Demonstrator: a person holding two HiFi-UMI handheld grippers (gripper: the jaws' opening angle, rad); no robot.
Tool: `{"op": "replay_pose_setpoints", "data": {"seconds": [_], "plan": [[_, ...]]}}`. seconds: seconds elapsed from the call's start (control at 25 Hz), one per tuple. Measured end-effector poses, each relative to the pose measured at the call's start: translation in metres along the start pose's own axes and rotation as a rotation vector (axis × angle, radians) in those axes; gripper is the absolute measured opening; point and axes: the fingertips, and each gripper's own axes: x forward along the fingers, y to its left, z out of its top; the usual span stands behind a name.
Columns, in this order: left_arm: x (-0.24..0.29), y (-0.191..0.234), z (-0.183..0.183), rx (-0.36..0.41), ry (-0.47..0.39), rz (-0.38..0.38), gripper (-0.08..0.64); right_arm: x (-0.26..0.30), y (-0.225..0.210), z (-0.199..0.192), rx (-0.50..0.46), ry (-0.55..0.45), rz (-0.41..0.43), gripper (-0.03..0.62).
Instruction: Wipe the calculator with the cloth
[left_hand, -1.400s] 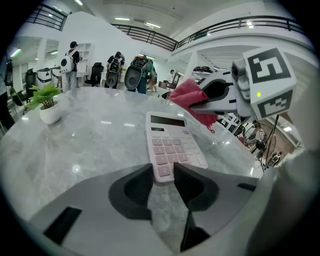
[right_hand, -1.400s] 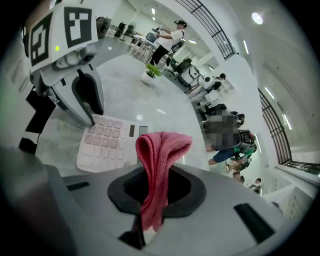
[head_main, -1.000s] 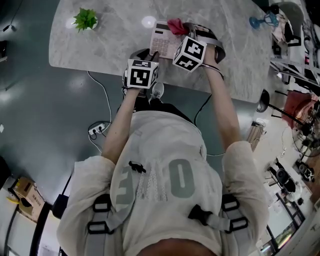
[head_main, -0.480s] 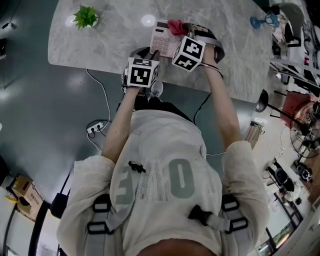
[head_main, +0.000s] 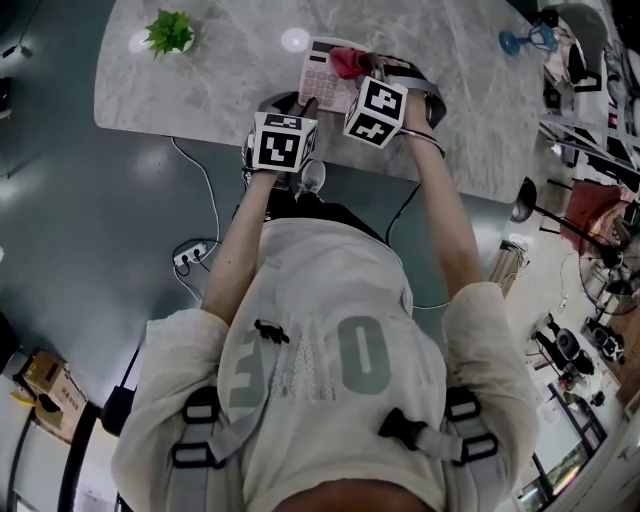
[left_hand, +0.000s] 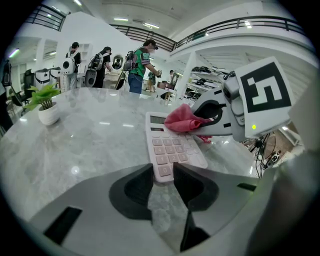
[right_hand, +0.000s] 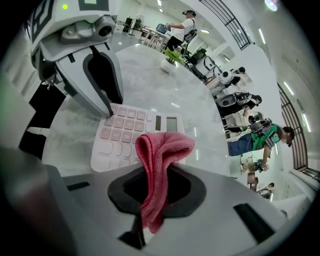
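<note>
1. Grey marble tabletop (head_main: 200, 80): the left gripper (left_hand: 162, 172), jaws partly apart, seemingly clamps the pink calculator (left_hand: 175, 145) by its near edge.
2. Right gripper (right_hand: 152, 172) pinches a folded pink cloth (right_hand: 160, 150) just above the calculator.
3. Its long axis runs away from the person, display farthest.

cloth (left_hand: 181, 119) now down over calculator (left_hand: 172, 150), right hand-held gripper (right_hand: 155, 171) lowered

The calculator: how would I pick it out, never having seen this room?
Find the grey marble table; near its front edge, ahead of the person, lies the calculator. It is flat and pale pink with rows of keys, a red cloth over one end, unlike the potted plant far to the left.
</note>
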Motion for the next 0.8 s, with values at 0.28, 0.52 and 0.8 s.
{"op": "replay_pose_setpoints", "data": {"seconds": [0.28,0.52,0.8], "plan": [[0.000,0.000,0.000,0.003,0.001,0.001,0.139,-0.006,0.020,0.005,-0.020,-0.014,0.042,0.055],[0.000,0.000,0.001,0.003,-0.002,0.002,0.138,-0.016,0.042,0.009,-0.009,-0.033,0.095,0.055],[0.000,-0.001,0.001,0.005,-0.002,0.005,0.140,-0.030,0.079,0.013,-0.024,-0.049,0.172,0.055]]}}
